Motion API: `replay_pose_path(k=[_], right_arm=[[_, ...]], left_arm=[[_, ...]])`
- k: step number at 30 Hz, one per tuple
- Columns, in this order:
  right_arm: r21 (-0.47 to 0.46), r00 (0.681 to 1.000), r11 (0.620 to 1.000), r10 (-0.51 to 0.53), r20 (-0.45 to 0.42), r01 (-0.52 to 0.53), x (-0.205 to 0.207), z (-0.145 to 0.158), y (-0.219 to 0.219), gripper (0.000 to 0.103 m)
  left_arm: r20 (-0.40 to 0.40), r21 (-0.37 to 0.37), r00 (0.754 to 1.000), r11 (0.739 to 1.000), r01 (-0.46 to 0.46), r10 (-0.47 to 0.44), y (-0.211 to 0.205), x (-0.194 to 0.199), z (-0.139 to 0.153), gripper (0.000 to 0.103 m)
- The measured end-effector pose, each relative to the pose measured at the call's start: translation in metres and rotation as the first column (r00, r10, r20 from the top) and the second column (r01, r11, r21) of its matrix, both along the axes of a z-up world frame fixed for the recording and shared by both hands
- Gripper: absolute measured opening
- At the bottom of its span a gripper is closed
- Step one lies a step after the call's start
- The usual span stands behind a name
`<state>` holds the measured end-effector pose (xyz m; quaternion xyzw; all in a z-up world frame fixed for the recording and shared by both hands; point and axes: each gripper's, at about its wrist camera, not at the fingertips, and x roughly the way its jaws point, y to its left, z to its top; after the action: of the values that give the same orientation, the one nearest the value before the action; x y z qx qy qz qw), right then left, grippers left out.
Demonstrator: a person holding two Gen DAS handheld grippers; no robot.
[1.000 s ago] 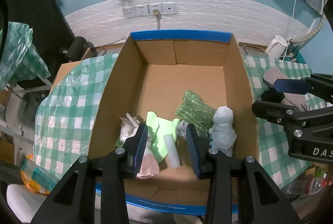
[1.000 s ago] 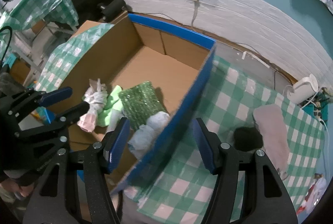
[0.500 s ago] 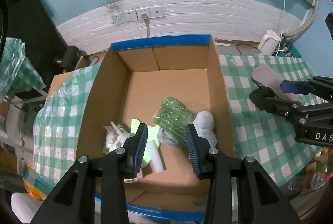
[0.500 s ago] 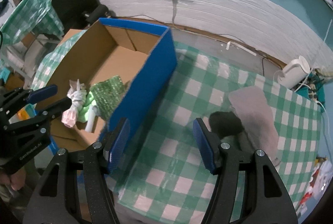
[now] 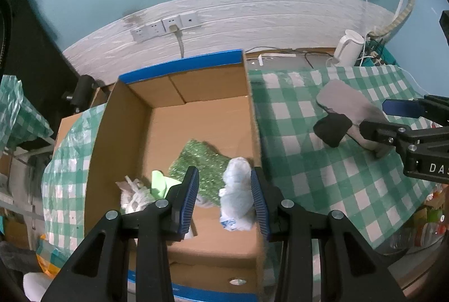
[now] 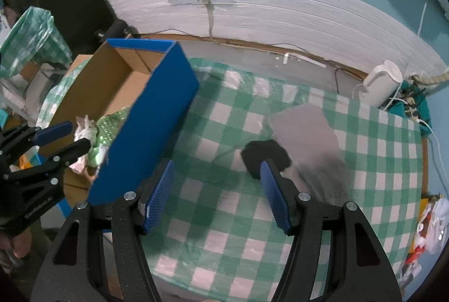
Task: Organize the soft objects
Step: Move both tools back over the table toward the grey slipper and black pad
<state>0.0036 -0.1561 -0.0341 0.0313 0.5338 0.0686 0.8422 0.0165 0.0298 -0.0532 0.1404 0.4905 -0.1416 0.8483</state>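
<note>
Right wrist view puts the right gripper (image 6: 217,195) spread open and empty above the checked cloth (image 6: 364,161), near a black soft lump (image 6: 265,154) lying against a grey flat piece (image 6: 306,128); closing too wide could pinch the cloth or snag both pieces; the left gripper (image 5: 224,195), also open and empty, hangs over the cardboard box (image 5: 196,88), which holds a green scrubby pad (image 5: 207,158) and white bundle (image 5: 237,189).

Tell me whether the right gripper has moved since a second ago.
Yes. The right gripper has swung rightward, off the cardboard box and out over the checkered tablecloth toward the black soft object.
</note>
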Motion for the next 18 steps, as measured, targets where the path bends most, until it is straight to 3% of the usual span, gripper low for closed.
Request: replay_pose_path(k=[2, 5, 18], right_arm=[[-0.012, 1.0, 1.0, -0.014, 0.002, 0.014, -0.003, -0.001, -0.01, 0.065], [-0.012, 0.999, 0.999, -0.033, 0.001, 0.033, -0.005, -0.002, -0.023, 0.065], [-0.058, 0.997, 0.996, -0.076, -0.017, 0.075, -0.016, -0.016, -0.068, 0.066]], left_arm=[[-0.002, 0.001, 1.0, 1.0, 0.006, -0.006, -0.007, -0.001, 0.0, 0.039], [-0.006, 0.002, 1.0, 1.0, 0.012, -0.012, -0.015, 0.0, 0.0, 0.047], [0.008, 0.025, 0.997, 0.997, 0.073, -0.073, -0.061, -0.002, -0.004, 0.056]])
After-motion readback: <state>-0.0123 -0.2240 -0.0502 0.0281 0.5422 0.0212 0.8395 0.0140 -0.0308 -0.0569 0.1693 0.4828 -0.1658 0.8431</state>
